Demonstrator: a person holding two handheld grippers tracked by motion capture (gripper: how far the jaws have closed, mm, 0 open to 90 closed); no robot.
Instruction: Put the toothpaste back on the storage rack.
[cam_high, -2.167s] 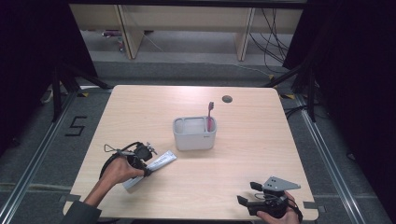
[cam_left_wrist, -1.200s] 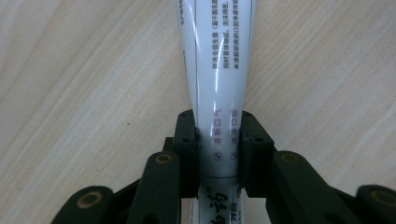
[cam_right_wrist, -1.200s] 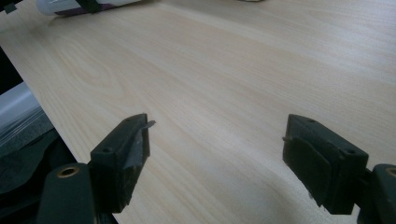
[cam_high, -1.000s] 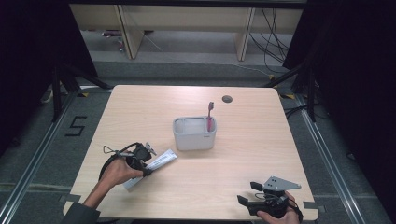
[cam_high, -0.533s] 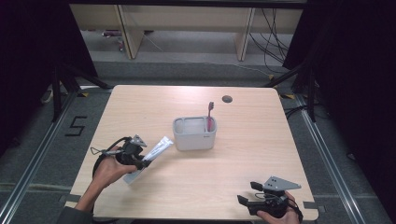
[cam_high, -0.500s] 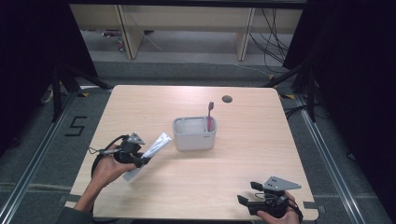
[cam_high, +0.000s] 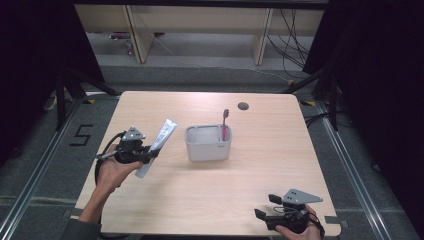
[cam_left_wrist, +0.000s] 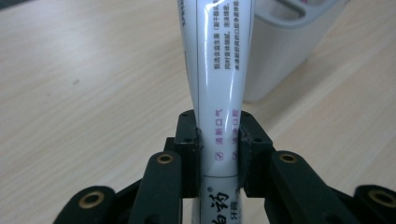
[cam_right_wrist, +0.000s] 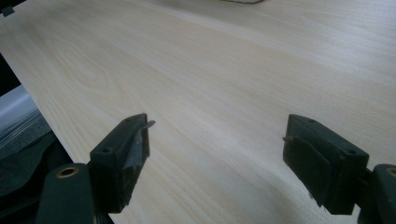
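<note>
Now the left gripper (cam_high: 148, 154) is clamped on a white toothpaste tube (cam_high: 158, 146), with both jaws pressed against the tube's sides, as the left gripper view shows near the printed lower part (cam_left_wrist: 219, 140). The person's left hand (cam_high: 114, 170) reaches in from the bottom left, and the tube points up and to the right, toward the grey holder (cam_high: 208, 142) standing near the middle of the table (cam_high: 270, 150). A pink toothbrush (cam_high: 224, 125) stands upright in the holder's right compartment. The right gripper (cam_high: 267, 207) rests low at the table's near right edge, its jaws spread wide apart over bare wood (cam_right_wrist: 219, 93).
</note>
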